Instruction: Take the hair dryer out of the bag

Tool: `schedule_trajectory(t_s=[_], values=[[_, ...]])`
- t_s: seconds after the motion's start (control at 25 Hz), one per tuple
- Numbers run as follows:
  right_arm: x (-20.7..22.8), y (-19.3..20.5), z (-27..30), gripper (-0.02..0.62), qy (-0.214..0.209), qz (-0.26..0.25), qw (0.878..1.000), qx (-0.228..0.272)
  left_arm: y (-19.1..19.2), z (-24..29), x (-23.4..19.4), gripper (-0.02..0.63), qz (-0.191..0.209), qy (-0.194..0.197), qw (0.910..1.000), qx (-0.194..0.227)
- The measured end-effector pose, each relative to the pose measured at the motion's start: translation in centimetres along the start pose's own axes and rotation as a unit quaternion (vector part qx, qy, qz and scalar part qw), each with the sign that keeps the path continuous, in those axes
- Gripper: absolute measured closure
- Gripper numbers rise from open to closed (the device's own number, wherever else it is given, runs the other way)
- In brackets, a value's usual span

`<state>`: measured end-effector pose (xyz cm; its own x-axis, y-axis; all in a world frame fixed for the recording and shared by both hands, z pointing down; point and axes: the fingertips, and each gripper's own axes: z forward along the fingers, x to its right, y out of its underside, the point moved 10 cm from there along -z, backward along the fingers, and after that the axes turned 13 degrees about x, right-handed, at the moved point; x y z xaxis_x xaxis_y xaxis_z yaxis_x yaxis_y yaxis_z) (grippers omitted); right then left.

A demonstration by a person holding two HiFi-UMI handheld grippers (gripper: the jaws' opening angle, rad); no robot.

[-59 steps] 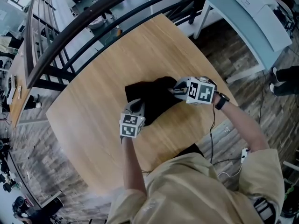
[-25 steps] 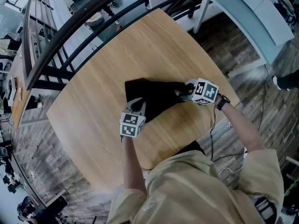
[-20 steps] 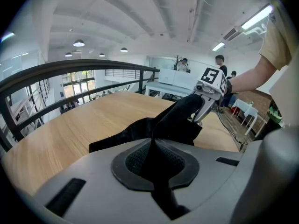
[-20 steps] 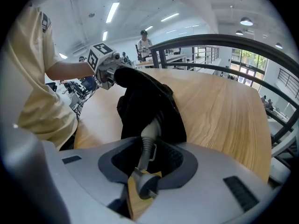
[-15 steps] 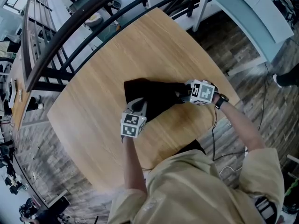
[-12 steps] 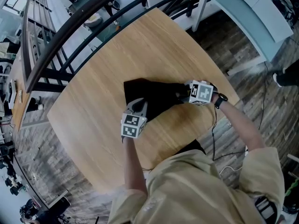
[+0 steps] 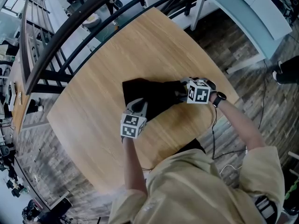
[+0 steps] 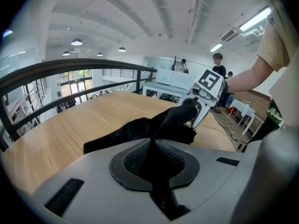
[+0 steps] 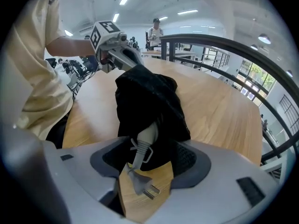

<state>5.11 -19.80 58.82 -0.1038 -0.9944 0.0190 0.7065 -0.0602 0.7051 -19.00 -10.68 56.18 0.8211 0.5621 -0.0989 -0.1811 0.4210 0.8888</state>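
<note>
One bag, black and soft, lies on one round wooden table. One dryer is still inside it: only its grey handle end sticks out of the bag's mouth, with a coiled cord and one plug lying on the wood. There are two grippers, each with a marker cube.

The left gripper slants down onto the bag's near edge, its jaws clenched on a fold of the black cloth, which rises in a ridge from them. The right gripper tips down more steeply at the bag's right end. Its jaws have just been opening and now stand wide apart; the handle end, cord and plug lie between them, with the pads not pressing on them. A watch sits on the right wrist, and both forearms reach out from a beige shirt.

A dark curved railing runs past the table's far side. A white table stands on the plank floor to the right.
</note>
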Motion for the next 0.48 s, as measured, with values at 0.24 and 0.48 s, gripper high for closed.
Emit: schedule_trajectory(t_s=[0.24,0.48], values=[[0.0,0.4,3.2,0.353,-0.042,-0.018,0.997,-0.058,0.1,0.2,0.2,0.583,0.001,0.007,1.0000,-0.004],[1.0,0.3,3.8,0.395,-0.090,0.006,0.994,-0.059,0.1,0.0,-0.1,0.499,-0.015,0.011,0.9998,0.000]])
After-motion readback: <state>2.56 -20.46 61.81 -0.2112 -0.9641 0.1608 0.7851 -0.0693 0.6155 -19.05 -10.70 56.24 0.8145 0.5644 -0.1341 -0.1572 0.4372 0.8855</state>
